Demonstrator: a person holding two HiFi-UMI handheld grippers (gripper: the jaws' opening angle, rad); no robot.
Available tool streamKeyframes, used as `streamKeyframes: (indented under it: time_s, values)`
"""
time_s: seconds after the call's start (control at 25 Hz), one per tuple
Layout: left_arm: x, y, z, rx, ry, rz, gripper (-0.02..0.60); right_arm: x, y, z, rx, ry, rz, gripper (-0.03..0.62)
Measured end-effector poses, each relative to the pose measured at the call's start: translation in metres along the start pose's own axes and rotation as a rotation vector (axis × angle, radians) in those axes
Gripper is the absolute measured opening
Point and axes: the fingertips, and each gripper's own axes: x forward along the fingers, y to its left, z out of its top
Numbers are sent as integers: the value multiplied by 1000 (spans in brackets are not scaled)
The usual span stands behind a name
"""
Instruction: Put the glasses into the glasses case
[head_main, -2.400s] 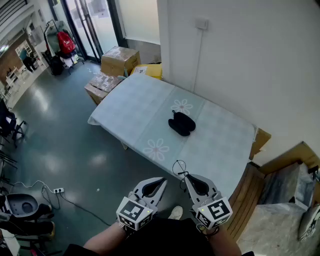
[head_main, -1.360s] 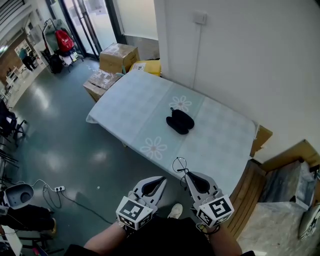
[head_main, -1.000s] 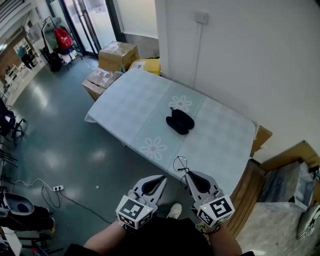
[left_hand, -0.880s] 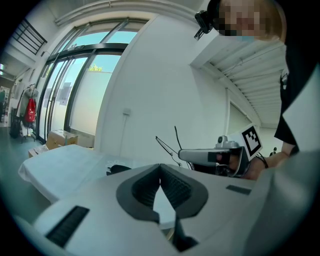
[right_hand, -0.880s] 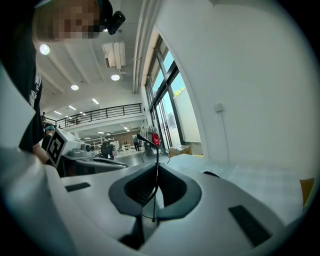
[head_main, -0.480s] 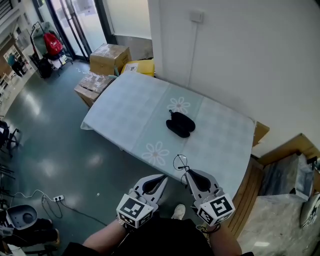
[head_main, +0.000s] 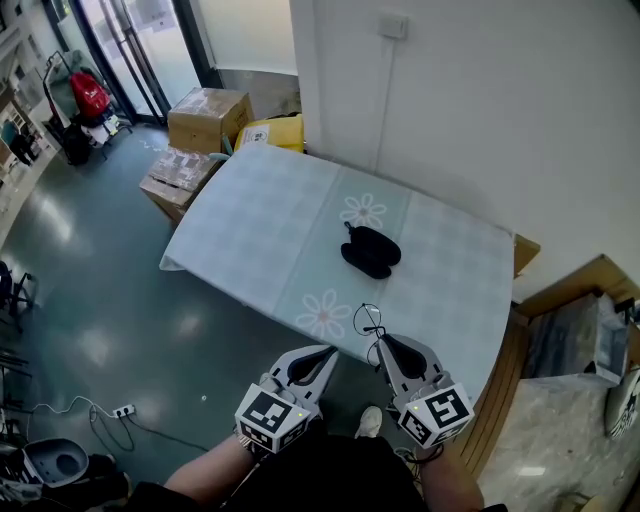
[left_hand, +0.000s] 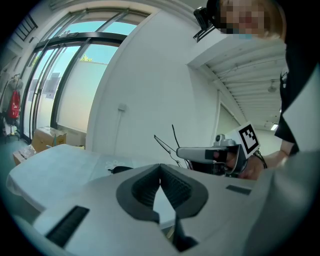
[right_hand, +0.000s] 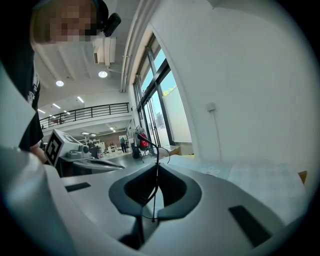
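A black glasses case (head_main: 370, 251) lies near the middle of the table's pale cloth (head_main: 250, 220), by a flower print. My right gripper (head_main: 381, 345) hangs off the table's near edge, shut on thin wire glasses (head_main: 367, 321) that stick up from its tips. In the right gripper view the glasses' wire (right_hand: 155, 150) runs between the closed jaws of that gripper (right_hand: 156, 167). My left gripper (head_main: 325, 352) hangs beside it, shut on nothing. In the left gripper view the closed left gripper (left_hand: 160, 167) points at the table, with the case (left_hand: 121, 169) low and far off.
Cardboard boxes (head_main: 208, 118) and a yellow item (head_main: 265, 133) stand on the floor beyond the table's far left corner. A white wall runs along the table's far side. Wooden boards (head_main: 520, 255) lean at its right end. Grey floor lies to the left.
The table and case sit slightly nearer and further right in the head view. Both grippers keep their pose, and the glasses stay in the right one.
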Motion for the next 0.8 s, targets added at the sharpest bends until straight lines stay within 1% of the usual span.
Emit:
streamKeyframes:
  time_s: [0.48, 0.8]
  values:
    - [0, 51, 4, 0, 6, -78, 26, 48, 4, 3, 5, -4, -88, 29]
    - [-3, 69, 3, 23, 17, -128, 26, 66, 6, -4, 18, 0, -140, 29]
